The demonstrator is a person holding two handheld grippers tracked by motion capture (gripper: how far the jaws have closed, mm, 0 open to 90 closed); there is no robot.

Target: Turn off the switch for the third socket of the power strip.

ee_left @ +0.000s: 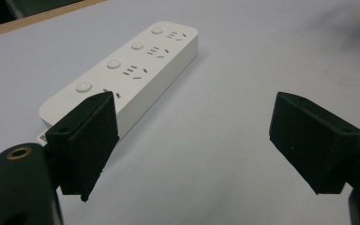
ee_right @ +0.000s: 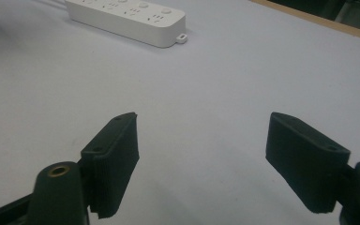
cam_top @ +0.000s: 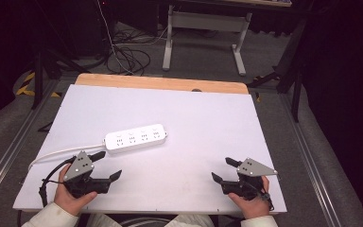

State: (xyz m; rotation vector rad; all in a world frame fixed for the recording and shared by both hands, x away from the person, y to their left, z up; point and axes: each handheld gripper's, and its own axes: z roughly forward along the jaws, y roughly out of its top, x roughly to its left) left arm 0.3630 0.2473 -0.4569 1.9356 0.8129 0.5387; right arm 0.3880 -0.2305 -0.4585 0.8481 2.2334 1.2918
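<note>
The white power strip (cam_top: 136, 138) lies flat on the white table (cam_top: 208, 118), a little toward 9 o'clock from the middle, with its long side going from about 8 o'clock to 2 o'clock and its white cable (cam_top: 61, 153) leaving the end at 8 o'clock. The left gripper (cam_top: 109, 165) is near the table edge at 7 o'clock, just beside the cable end of the strip but not touching it; its jaws stand wide apart and hold nothing. The right gripper (cam_top: 224, 169) is at 5 o'clock, well apart from the strip, also with jaws wide apart and empty. In my judgement the main risk is the smooth, low body of the strip: if one gripper takes it only at one end, it can turn or slip out. The cable can also pull back or catch under the left hand (cam_top: 71, 194), and then the strip would slide on the table. A jaw that comes down on the round buttons (ee_left: 114, 63) could press a switch without intention. No brand name or readable writing is visible on the strip; I see only the socket holes and the buttons.
</note>
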